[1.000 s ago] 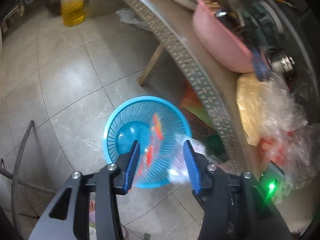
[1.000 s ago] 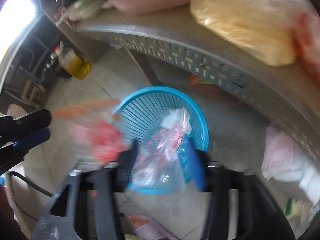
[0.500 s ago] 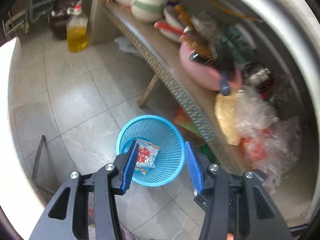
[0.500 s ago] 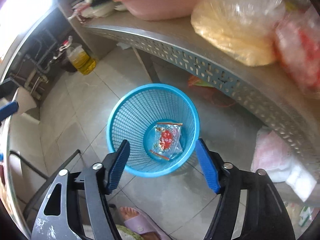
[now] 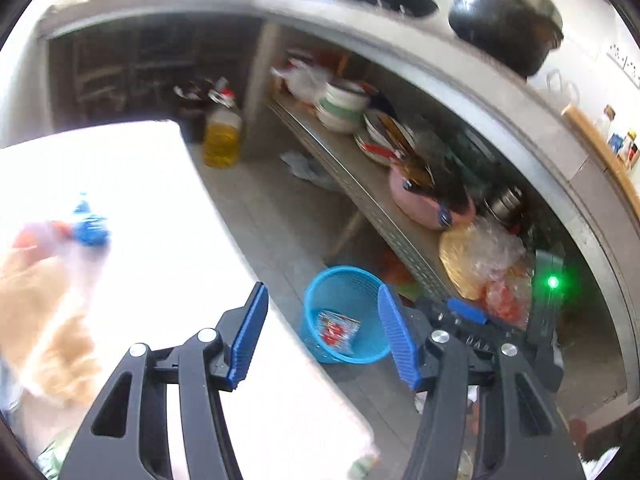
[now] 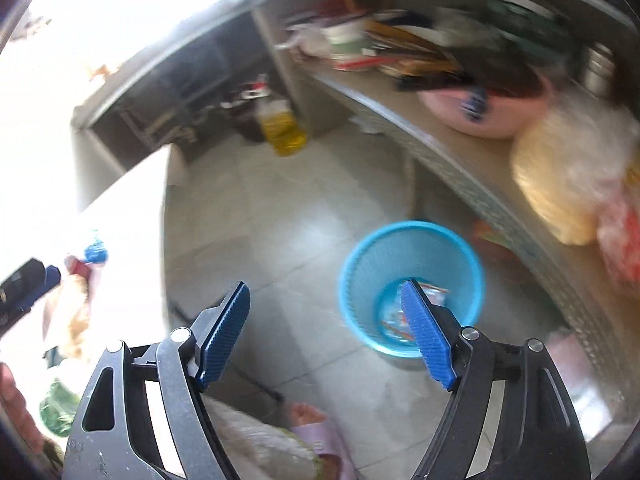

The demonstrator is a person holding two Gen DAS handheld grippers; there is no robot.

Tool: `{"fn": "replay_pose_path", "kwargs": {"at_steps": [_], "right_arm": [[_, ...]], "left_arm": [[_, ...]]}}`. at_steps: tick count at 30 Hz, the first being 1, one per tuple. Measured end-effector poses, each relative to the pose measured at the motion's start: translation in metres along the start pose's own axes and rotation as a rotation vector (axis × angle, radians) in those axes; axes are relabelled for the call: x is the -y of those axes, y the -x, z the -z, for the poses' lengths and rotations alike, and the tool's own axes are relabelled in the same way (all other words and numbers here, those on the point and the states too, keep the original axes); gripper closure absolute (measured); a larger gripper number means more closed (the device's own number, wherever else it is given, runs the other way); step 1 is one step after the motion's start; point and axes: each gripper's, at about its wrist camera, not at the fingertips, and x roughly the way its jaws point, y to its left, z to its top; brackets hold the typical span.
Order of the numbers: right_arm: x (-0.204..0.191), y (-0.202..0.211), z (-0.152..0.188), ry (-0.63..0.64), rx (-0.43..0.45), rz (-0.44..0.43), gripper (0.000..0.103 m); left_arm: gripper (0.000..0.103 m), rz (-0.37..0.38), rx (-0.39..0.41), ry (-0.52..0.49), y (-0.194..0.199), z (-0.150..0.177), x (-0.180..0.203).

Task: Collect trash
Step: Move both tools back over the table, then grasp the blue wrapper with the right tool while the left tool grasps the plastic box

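Both tongs gape wide and hold nothing: left gripper (image 5: pixel 322 330), right gripper (image 6: pixel 326 334). Beyond them, the blue mesh basket (image 6: pixel 412 288) stands on the floor beside the shelf (image 6: pixel 472 184), with wrappers (image 5: pixel 336 328) lying inside it. Left of the basket, a bright white table (image 5: pixel 152 240) carries blurred items (image 5: pixel 86 228), probably the next trash; reaching them requires swinging toward the table.

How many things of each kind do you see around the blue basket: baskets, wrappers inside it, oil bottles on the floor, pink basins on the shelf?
Blue basket: 1
Wrappers in the basket: at least 1; the right wrist view is too blurred to count more
Yellow oil bottle on the floor: 1
Pink basin on the shelf: 1
Total: 4
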Motion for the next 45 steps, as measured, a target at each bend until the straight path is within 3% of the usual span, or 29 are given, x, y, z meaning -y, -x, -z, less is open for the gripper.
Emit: {"fn": "replay_pose_path", "kwargs": {"at_steps": [4, 11, 18, 23, 31, 34, 39, 45], "right_arm": [[-0.034, -0.005, -0.007, 0.038, -0.033, -0.101, 0.028], [-0.103, -0.014, -0.026, 0.158, -0.073, -0.259, 0.028], [-0.194, -0.045, -0.053, 0.272, -0.178, -0.419, 0.029], [-0.246, -0.091, -0.062, 0.303, -0.252, -0.459, 0.029], [-0.304, -0.154, -0.064, 0.359, -0.402, -0.404, 0.037], [-0.308, -0.176, -0.064, 0.365, -0.437, -0.357, 0.043], [-0.307, -0.185, -0.059, 0.351, -0.462, -0.372, 0.050], [-0.309, -0.182, -0.057, 0.357, -0.473, -0.401, 0.062]], "left_arm": [[0.047, -0.076, 0.079, 0.037, 0.048, 0.019, -0.030], [0.046, -0.131, 0.190, 0.120, 0.123, 0.051, -0.087], [0.046, -0.210, 0.278, 0.201, 0.173, 0.059, -0.141], [0.046, -0.307, 0.178, 0.302, 0.158, 0.052, -0.188], [0.050, -0.336, 0.061, 0.415, 0.115, 0.046, -0.232], [0.056, -0.365, 0.047, 0.414, 0.109, 0.046, -0.232], [0.072, -0.396, 0.029, 0.417, 0.103, 0.047, -0.236], [0.082, -0.404, 0.029, 0.411, 0.101, 0.046, -0.233]]}}
